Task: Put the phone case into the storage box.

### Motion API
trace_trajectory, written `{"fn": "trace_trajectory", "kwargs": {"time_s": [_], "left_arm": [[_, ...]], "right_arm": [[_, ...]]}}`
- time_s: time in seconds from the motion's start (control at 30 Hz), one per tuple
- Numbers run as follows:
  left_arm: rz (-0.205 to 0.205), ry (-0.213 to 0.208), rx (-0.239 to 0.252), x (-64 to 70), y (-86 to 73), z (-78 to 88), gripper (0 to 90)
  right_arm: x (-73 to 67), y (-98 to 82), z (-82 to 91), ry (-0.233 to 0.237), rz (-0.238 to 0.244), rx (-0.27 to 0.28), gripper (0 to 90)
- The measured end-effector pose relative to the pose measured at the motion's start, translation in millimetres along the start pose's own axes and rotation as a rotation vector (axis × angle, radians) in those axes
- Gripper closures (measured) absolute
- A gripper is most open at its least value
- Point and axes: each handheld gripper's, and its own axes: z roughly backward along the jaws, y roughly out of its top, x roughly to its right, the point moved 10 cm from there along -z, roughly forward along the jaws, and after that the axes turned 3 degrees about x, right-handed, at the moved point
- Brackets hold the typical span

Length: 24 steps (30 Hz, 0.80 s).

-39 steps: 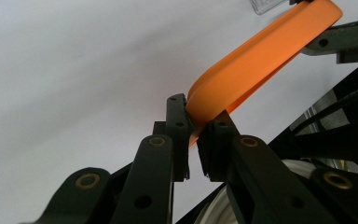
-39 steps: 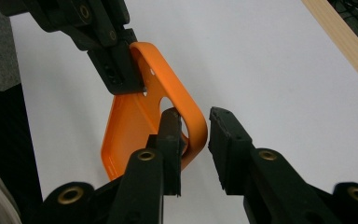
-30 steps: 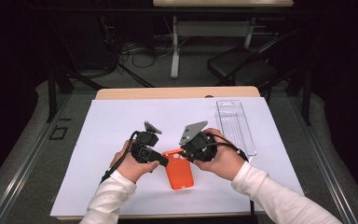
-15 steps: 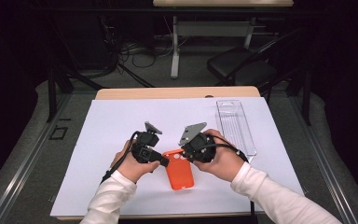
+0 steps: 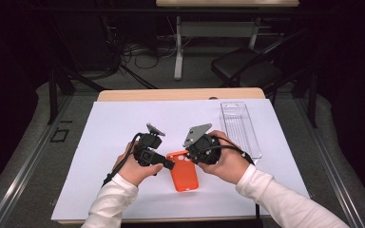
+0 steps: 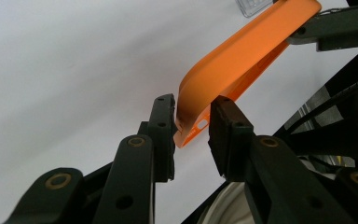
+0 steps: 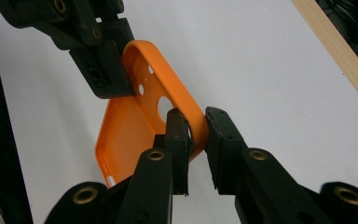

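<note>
Nearest the person, an orange phone case (image 5: 184,171) lies on the white sheet (image 5: 123,118) that covers the table, between the two hands. It is soft, thin-walled plastic, with a round camera hole and smaller holes near one end. Its long axis runs roughly from 6 o'clock to 12 o'clock in the high view, and the end with the holes points away from the person, lifted off the sheet.

At that far end, the left gripper (image 6: 192,122) sits at the case's 10 o'clock. Its jaws have just been opening; the case edge stands between them, touching one pad, with a gap at the other. The right gripper (image 7: 196,131), at 2 o'clock, is clamped narrowly on the rim beside the camera hole.

Farther off, at 1 o'clock, a clear plastic tray (image 5: 240,128) lies on the sheet, well apart.
</note>
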Motion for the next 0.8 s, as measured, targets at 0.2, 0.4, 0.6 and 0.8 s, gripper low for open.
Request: {"fn": "trace_trajectory", "kwargs": {"time_s": [0.2, 0.4, 0.6, 0.8], "left_arm": [[-0.025, 0.0, 0.022, 0.0, 1.8, 1.8, 67.6], [-0.057, 0.001, 0.046, 0.7, 4.0, 3.4, 63.2], [-0.068, 0.011, 0.05, -1.9, 4.3, 5.3, 61.4], [-0.09, 0.027, 0.069, -7.0, 6.6, 6.6, 58.0]], "right_arm": [[3.1, -1.2, 2.2, -0.001, 0.0, 0.006, 80.0], [7.7, -2.8, 4.4, -0.002, 0.009, 0.013, 80.0], [11.7, -3.8, 6.9, -0.005, 0.008, 0.02, 79.9], [16.1, -4.9, 10.6, -0.01, 0.004, 0.024, 79.9]]}}
